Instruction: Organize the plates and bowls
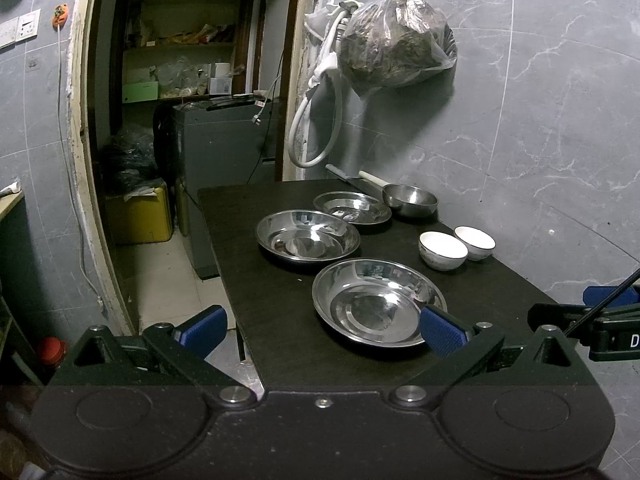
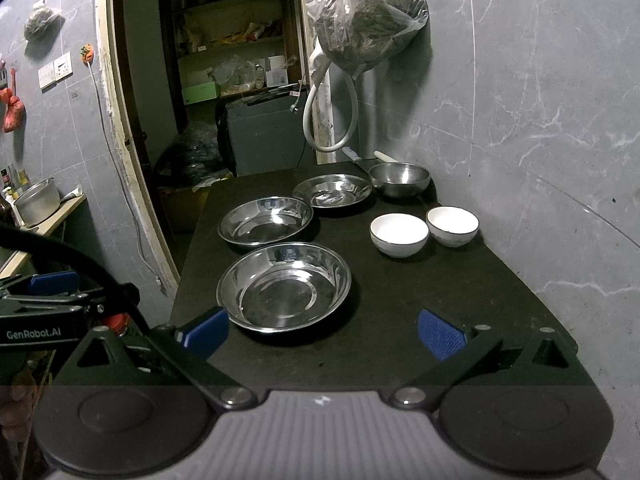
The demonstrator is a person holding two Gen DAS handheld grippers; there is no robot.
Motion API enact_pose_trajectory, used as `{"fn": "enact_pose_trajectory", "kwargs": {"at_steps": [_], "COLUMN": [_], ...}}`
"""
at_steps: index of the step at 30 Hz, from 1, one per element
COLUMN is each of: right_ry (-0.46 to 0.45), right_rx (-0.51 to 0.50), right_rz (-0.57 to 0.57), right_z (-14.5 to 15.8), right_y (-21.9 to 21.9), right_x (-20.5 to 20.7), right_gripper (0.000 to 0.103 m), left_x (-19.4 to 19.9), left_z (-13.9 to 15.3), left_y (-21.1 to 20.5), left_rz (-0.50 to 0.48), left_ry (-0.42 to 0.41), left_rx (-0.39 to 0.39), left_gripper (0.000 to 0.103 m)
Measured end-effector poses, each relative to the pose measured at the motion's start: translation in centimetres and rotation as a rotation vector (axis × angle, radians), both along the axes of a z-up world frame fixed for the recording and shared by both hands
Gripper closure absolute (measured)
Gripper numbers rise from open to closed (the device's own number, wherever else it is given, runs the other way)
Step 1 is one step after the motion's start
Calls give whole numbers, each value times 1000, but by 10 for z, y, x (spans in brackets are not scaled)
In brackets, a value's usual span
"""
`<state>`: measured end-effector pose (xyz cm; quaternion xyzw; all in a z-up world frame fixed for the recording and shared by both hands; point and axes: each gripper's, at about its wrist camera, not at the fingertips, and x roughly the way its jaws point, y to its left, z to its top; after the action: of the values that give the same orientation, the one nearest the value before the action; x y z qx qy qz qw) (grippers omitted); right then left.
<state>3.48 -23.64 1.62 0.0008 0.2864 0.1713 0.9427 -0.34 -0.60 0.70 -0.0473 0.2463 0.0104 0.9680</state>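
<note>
**Inspector:** Report both tools, nearest items first.

**Operator:** From my remote station, the left gripper (image 1: 322,330) has its blue pads spread wide, nothing between them. The right gripper (image 2: 322,332) is likewise spread apart and empty. Both hover at the near end of the black table (image 2: 460,292). The right one sits just off the left one's right side.

**Inspector:** Nearest task item?

**Operator:** The nearest steel plate (image 2: 283,285), directly ahead of the right gripper and slightly left of its centre, close to its left pad. In the left wrist view the same plate (image 1: 378,302) lies ahead and to the right, with the right pad overlapping its rim in the picture; I cannot tell if they touch.

**Inspector:** Beyond it?

**Operator:** A second steel plate (image 2: 265,221) just behind, then a third steel plate (image 2: 332,191) farther on. Ahead-right of the right gripper, two white bowls (image 2: 399,234) stand side by side, very close together. Farthest, a steel bowl (image 2: 399,178) near the wall, just beside the third plate. All sit upright, unstacked.

**Inspector:** Anything behind?

**Operator:** A plastic bag (image 2: 370,16) hangs on the wall above a looped white hose (image 2: 331,118).
</note>
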Motion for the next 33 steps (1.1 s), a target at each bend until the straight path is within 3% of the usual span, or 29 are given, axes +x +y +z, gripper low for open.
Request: {"fn": "enact_pose_trajectory", "kwargs": {"at_steps": [33], "right_ry": [-2], "right_rx": [-1], "right_rz": [-1], "right_z": [-1], "right_y": [1], "right_x": [0], "right_gripper": [0], "left_x": [4], "left_z": [-3], "left_y": [-6], "left_rz": [-2], "left_ry": [2], "left_rx": [3], "left_gripper": [1]}}
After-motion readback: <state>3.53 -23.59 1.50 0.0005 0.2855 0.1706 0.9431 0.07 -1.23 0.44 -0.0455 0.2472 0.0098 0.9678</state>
